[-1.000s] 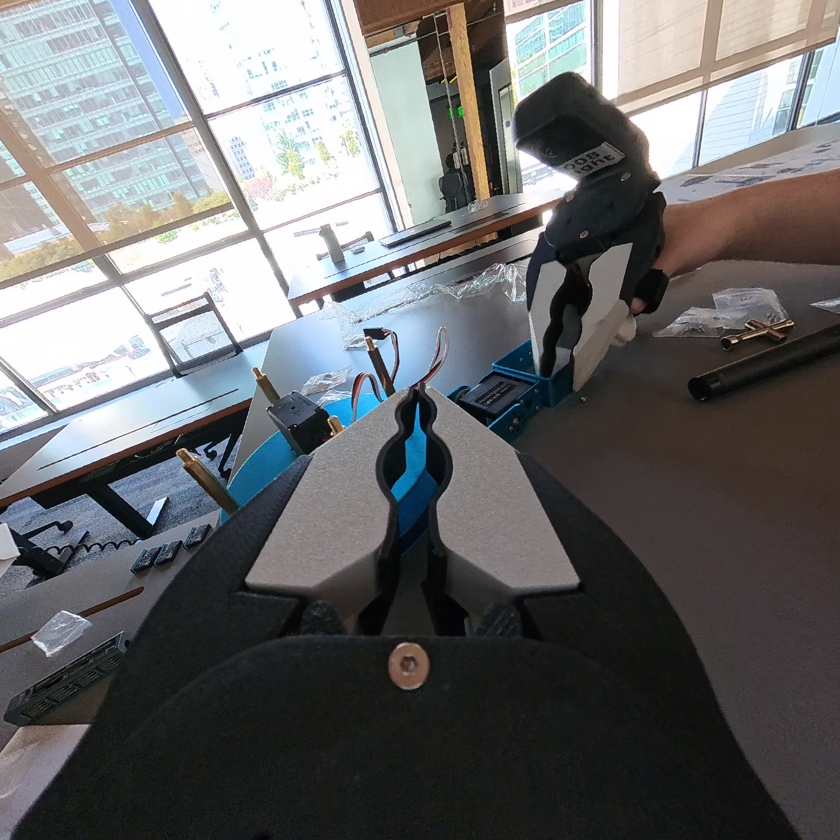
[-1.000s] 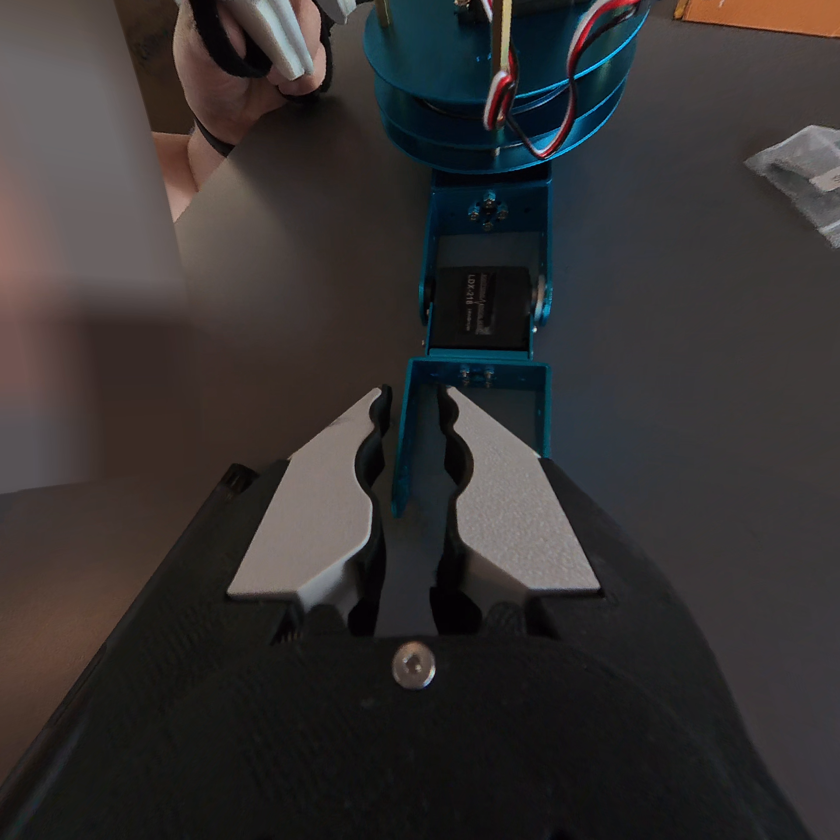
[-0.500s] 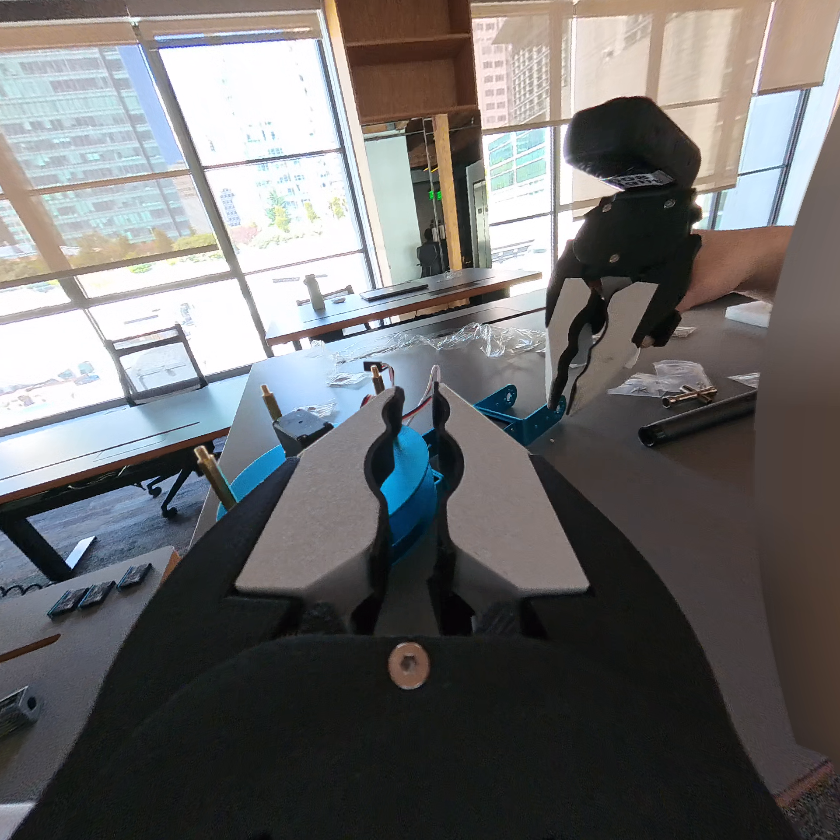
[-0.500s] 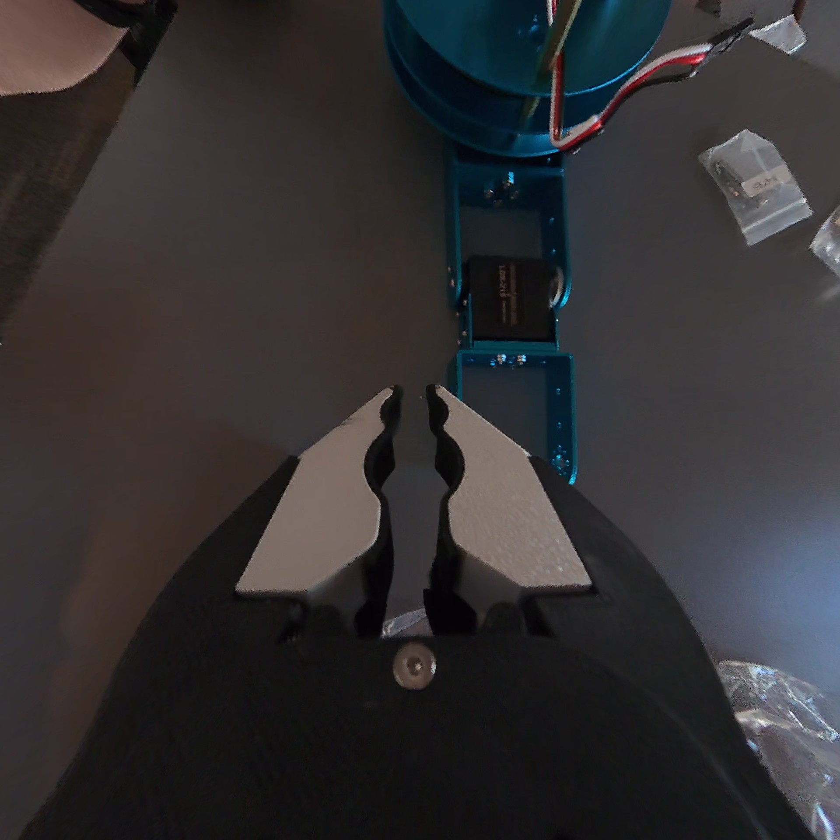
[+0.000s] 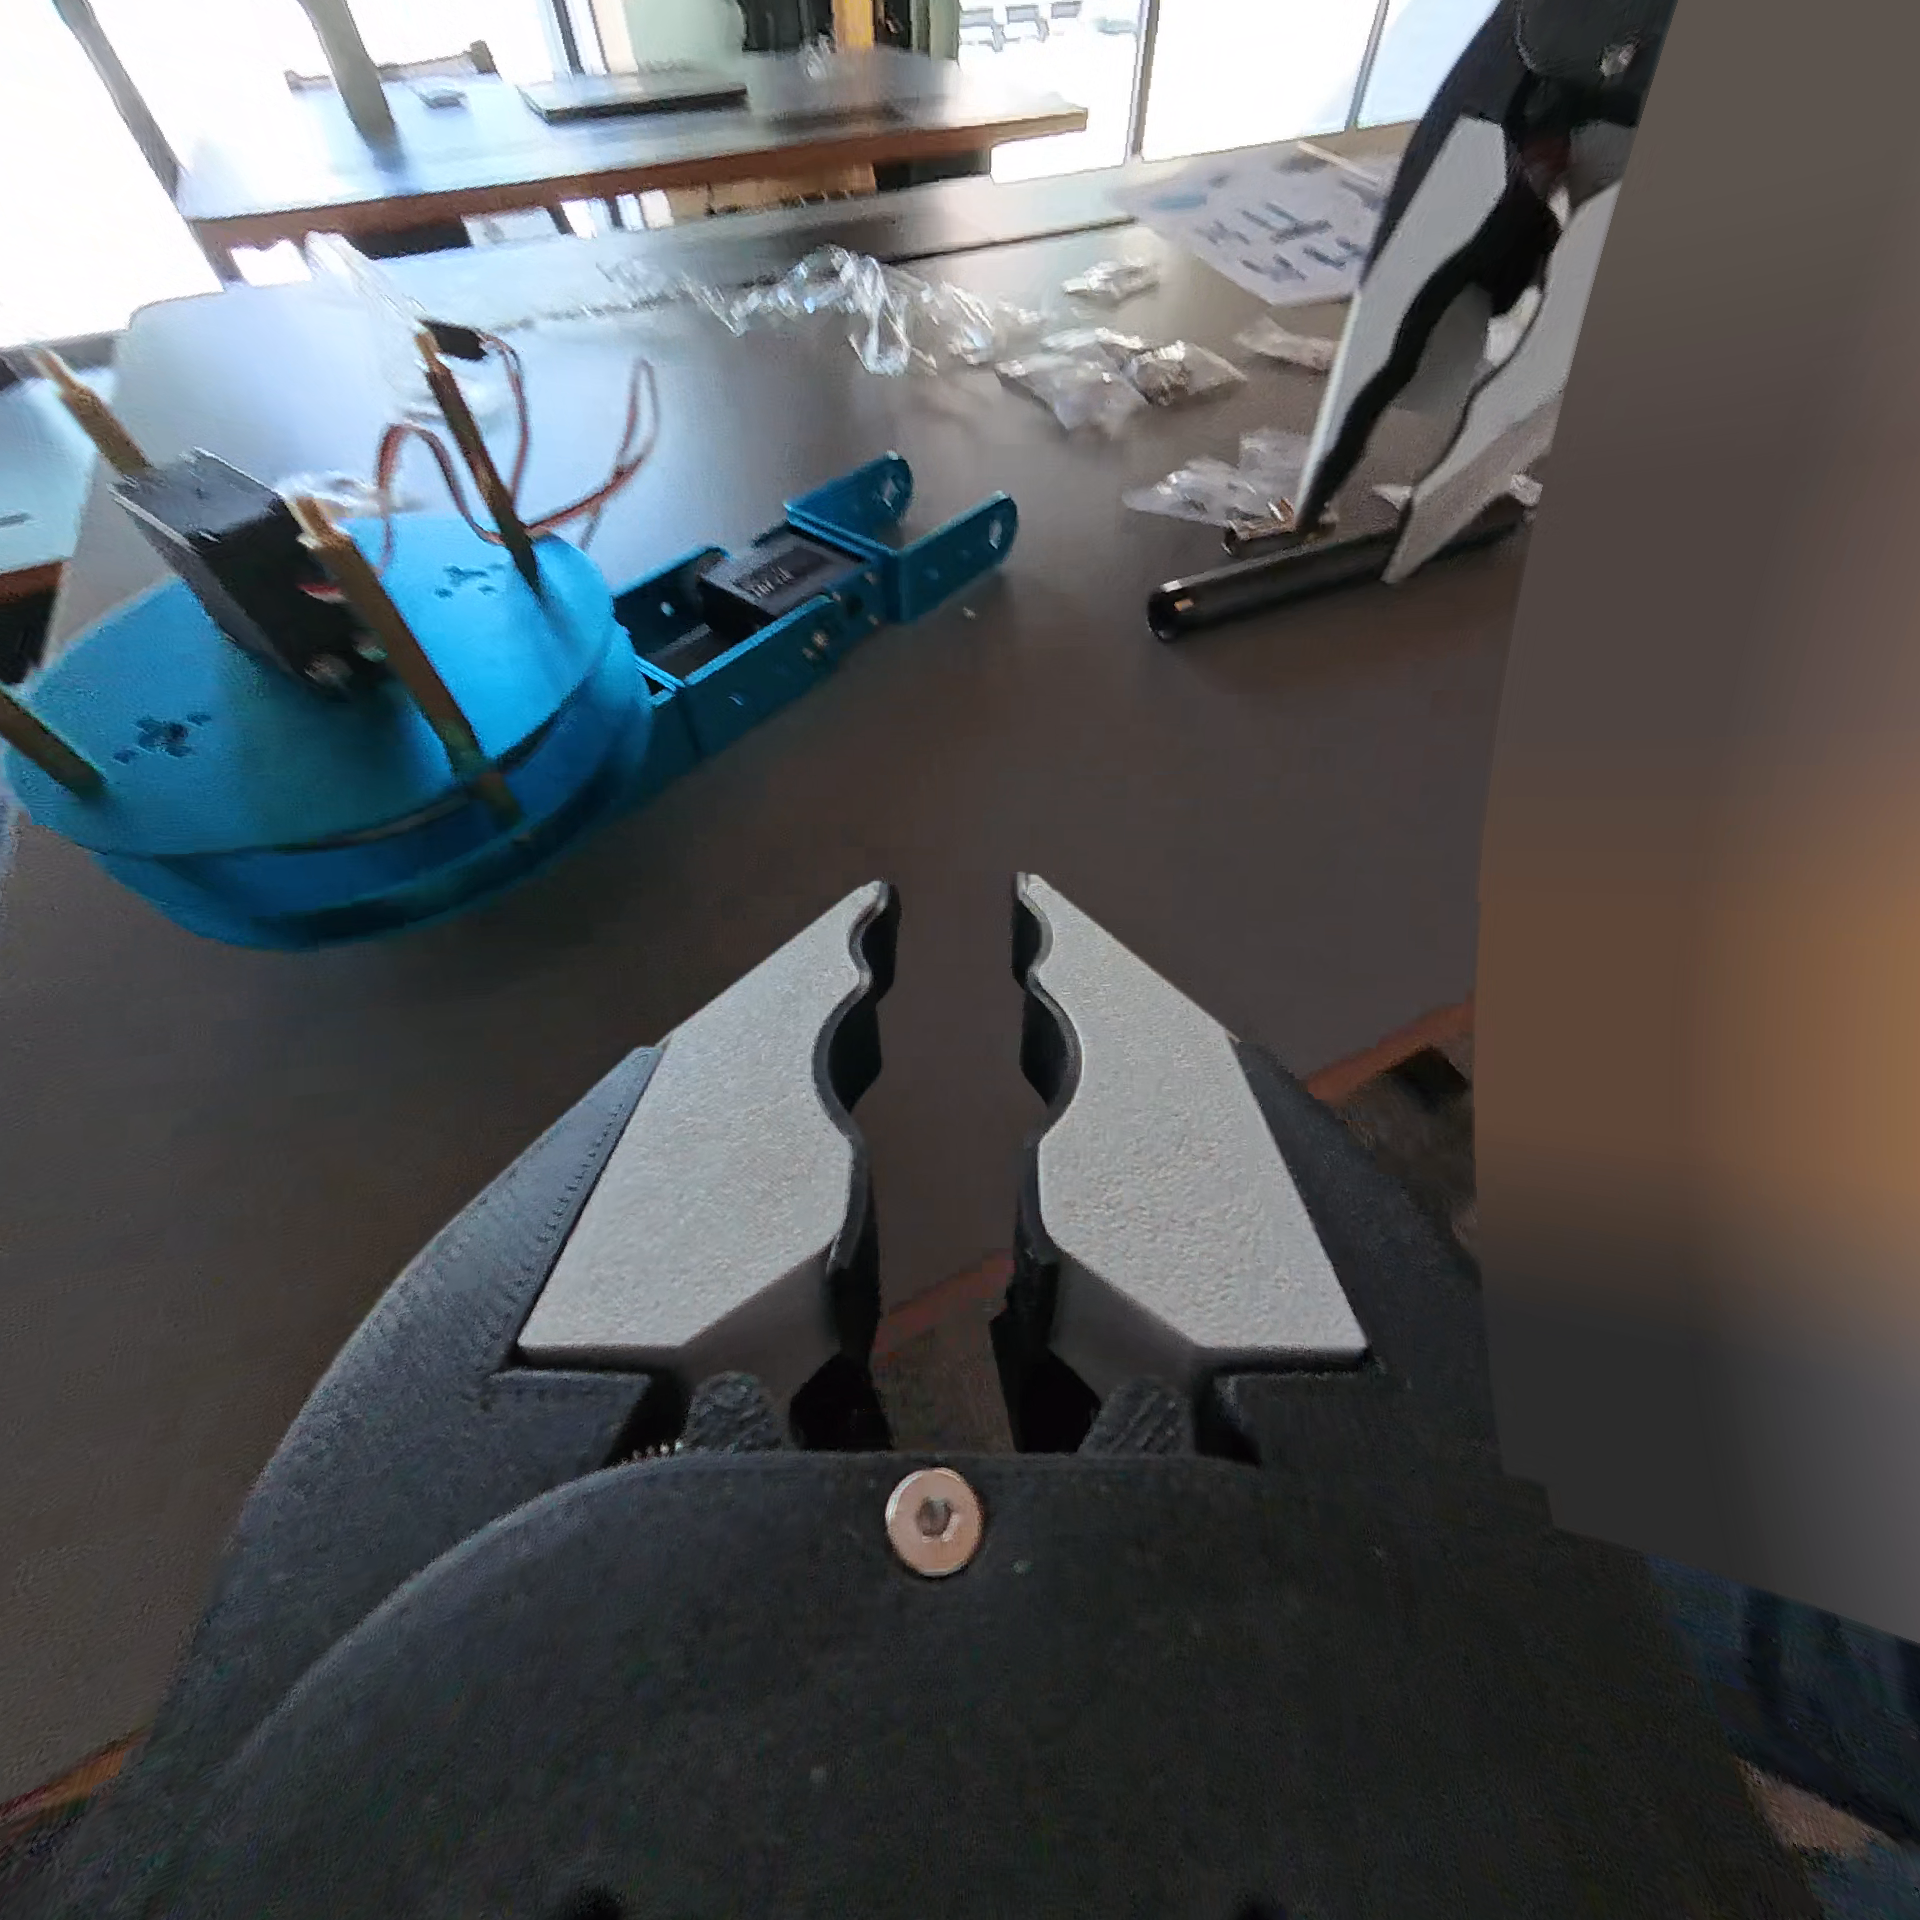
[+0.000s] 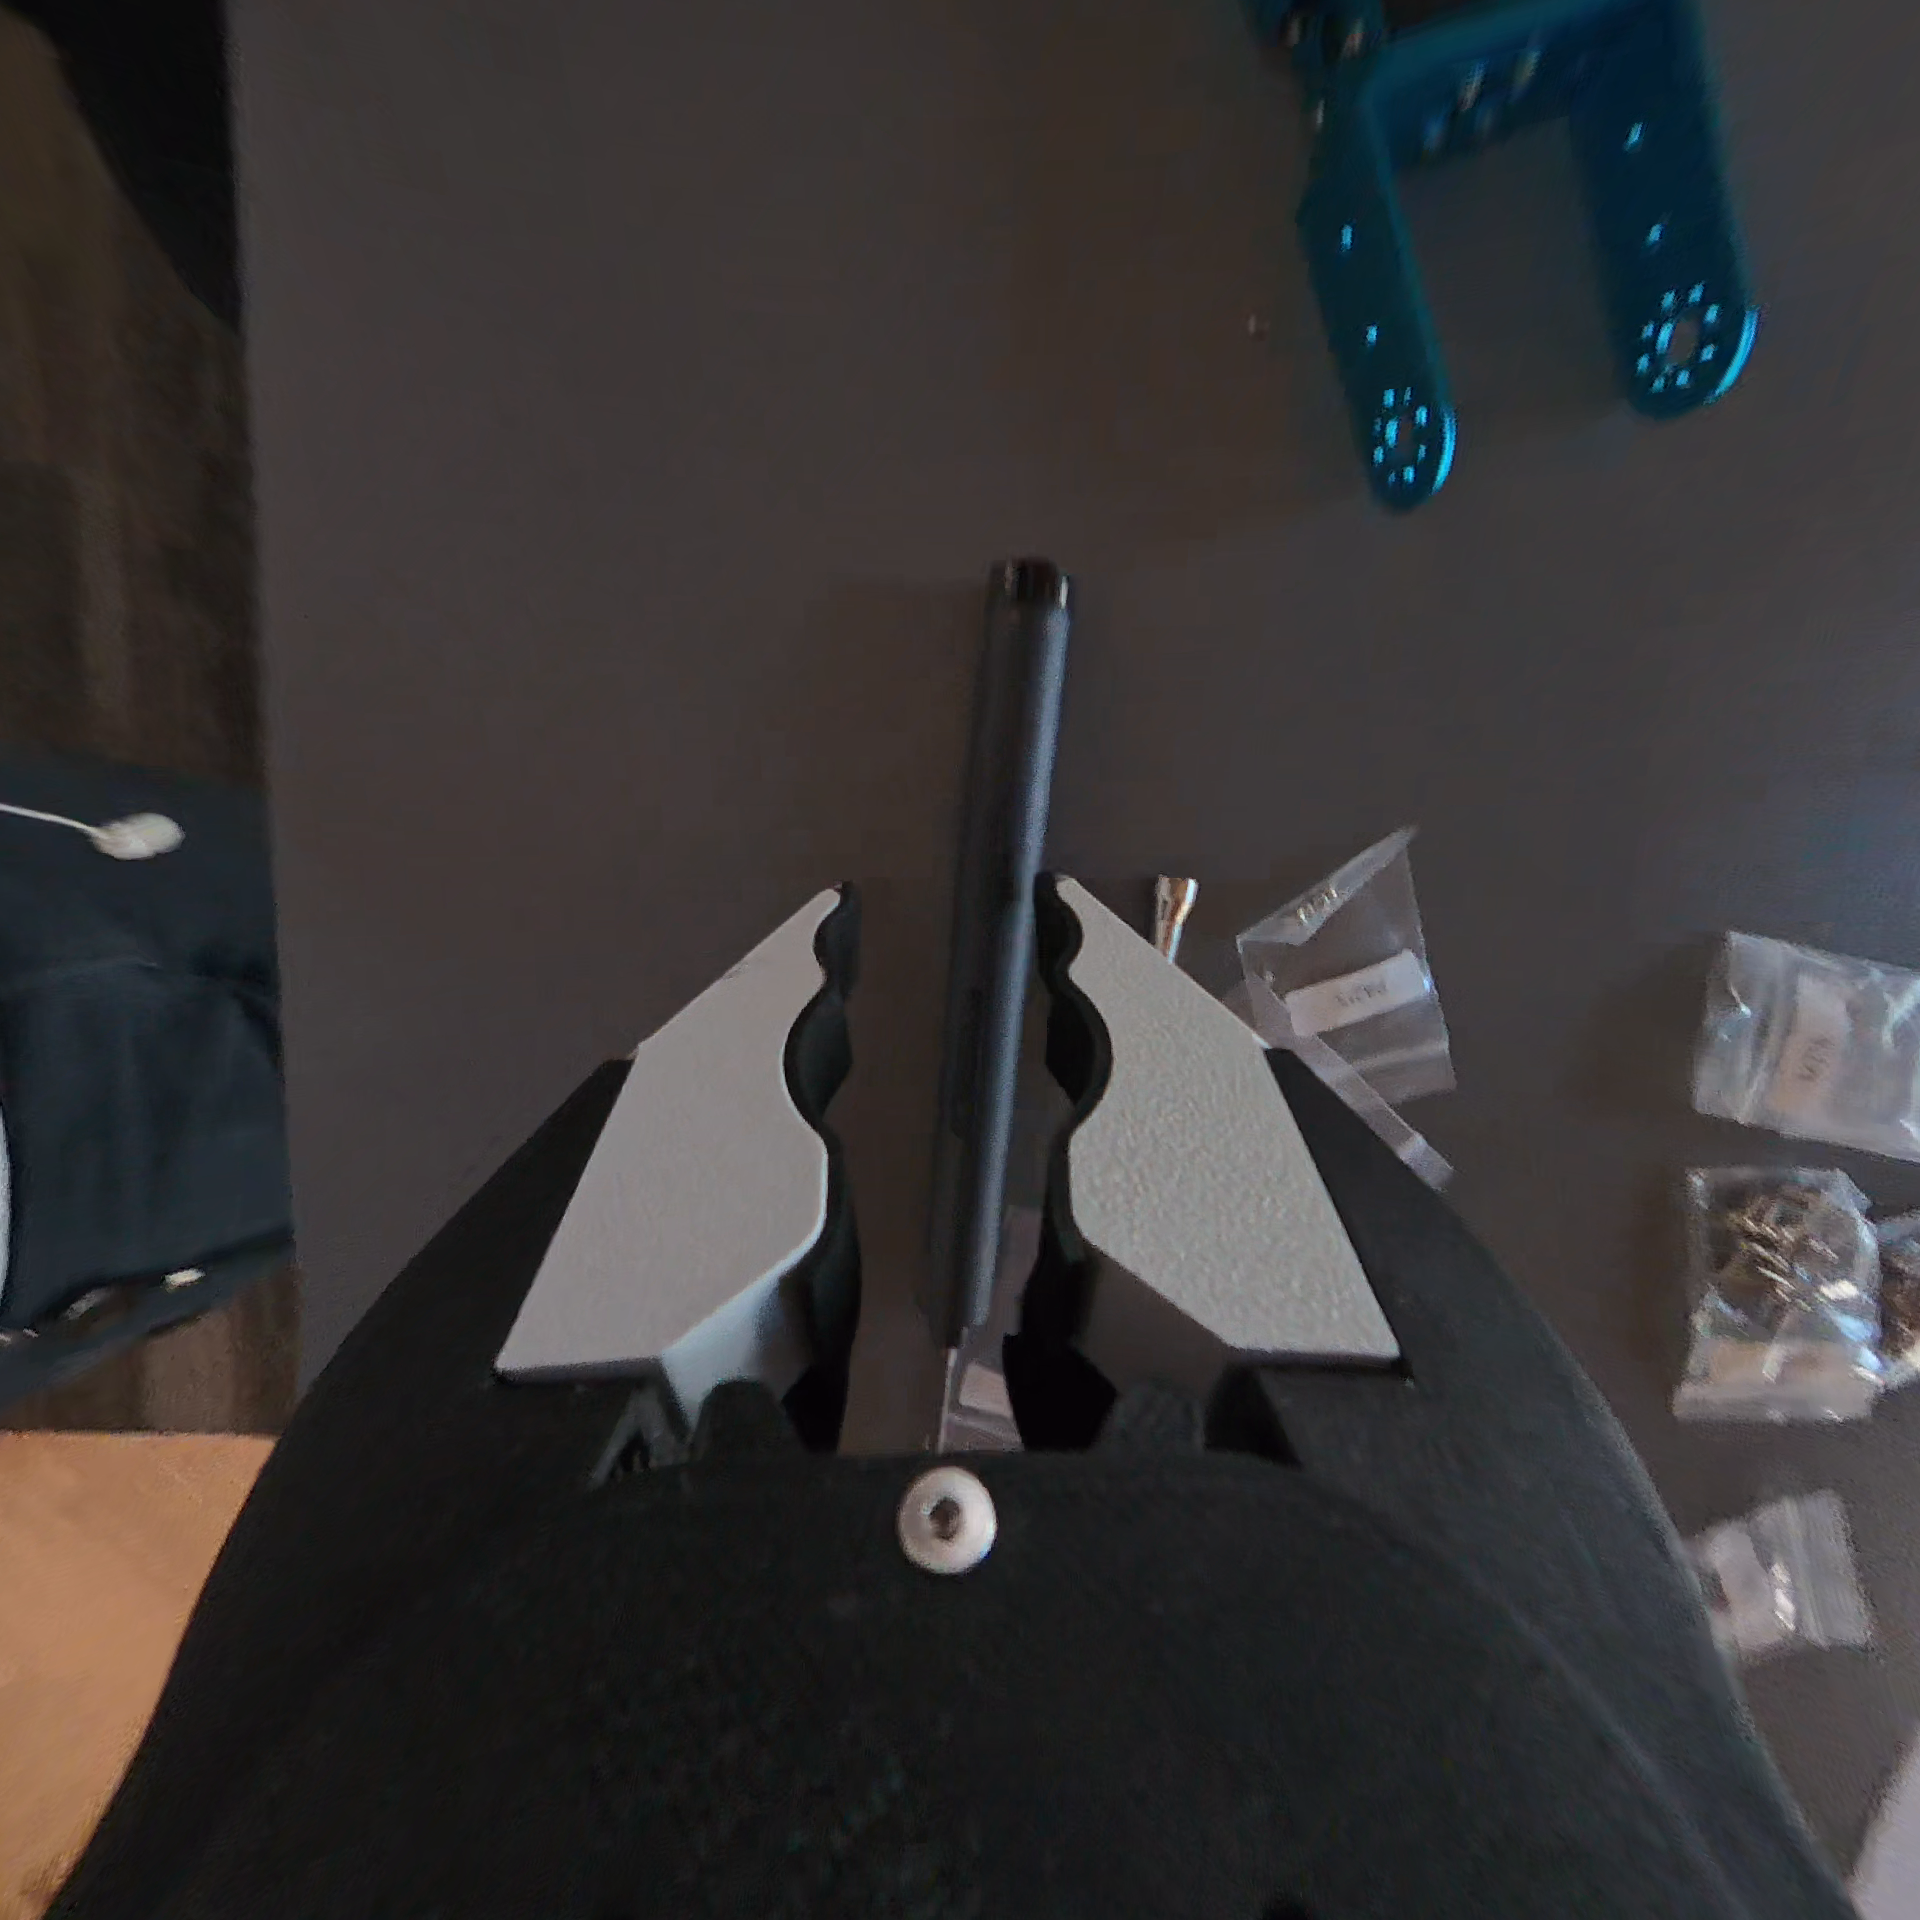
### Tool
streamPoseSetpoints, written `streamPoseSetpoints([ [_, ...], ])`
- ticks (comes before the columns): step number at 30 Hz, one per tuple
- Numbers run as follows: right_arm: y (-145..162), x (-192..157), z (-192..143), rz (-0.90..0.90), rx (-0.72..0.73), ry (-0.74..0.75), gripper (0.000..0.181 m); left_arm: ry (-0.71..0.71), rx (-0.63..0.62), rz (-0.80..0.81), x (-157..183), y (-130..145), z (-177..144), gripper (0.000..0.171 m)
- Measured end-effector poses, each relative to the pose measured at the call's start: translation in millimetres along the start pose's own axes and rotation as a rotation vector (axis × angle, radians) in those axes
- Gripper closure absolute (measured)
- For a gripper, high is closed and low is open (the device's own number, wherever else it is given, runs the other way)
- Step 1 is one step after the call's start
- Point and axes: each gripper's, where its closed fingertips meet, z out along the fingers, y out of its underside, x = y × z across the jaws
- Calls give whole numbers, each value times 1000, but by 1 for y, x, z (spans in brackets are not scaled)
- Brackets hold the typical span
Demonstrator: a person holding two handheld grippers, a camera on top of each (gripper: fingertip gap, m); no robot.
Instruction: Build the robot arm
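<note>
My left gripper [image 5: 956, 902] is open and empty, hovering over the dark table [image 5: 1143, 831] to the right of a blue round base [image 5: 312, 717]. The base carries a black servo [image 5: 244, 566], brass standoffs and red-brown wires. A blue bracket arm [image 5: 821, 592] lies flat, joined to the base. My right gripper [image 6: 948, 899] is open, pointing down, with a black rod [image 6: 1006, 810] lying between its fingers, close to the right one. In the left wrist view the right gripper [image 5: 1361, 540] straddles the rod [image 5: 1278, 582].
Small clear bags of hardware [image 6: 1351, 997] [image 6: 1808, 1049] lie right of the rod, with a small metal tool [image 6: 1172, 914]. The blue bracket's end [image 6: 1507, 260] lies ahead to the right. Crumpled plastic [image 5: 873, 301] and printed sheets [image 5: 1268, 223] are farther back. The table's edge [image 6: 244, 727] is on the left.
My left gripper has pulled back off the blue base and opened. My right gripper has left the blue bracket, moved over the black rod and opened wider around it.
</note>
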Motion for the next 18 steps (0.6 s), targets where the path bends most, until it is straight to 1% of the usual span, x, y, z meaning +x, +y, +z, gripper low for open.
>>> streamPoseSetpoints([
  [3,19,2,9,-39,-182,38,149,55,-42,-1,21,11,-4,150],
  [5,15,1,10,-50,-193,42,164,99,-45,-12,33,17,-4,150],
  [8,8,-4,12,-125,-199,91,164,167,-36,-68,43,23,3,145],
  [10,-5,-11,11,-209,-186,151,164,253,-7,-137,53,15,8,140],
  [11,-15,-17,10,-265,-167,179,164,289,15,-176,55,8,10,139],
  [13,-37,-29,11,-388,-107,243,165,327,63,-249,53,-10,13,129],
  [15,-55,-42,15,-520,-45,311,165,400,78,-364,54,-26,15,124],
  [16,-62,-48,19,-562,-25,336,165,472,72,-437,59,-34,14,123],
  [18,-71,-64,27,-627,17,354,165,579,1,-554,70,-36,14,124],
])
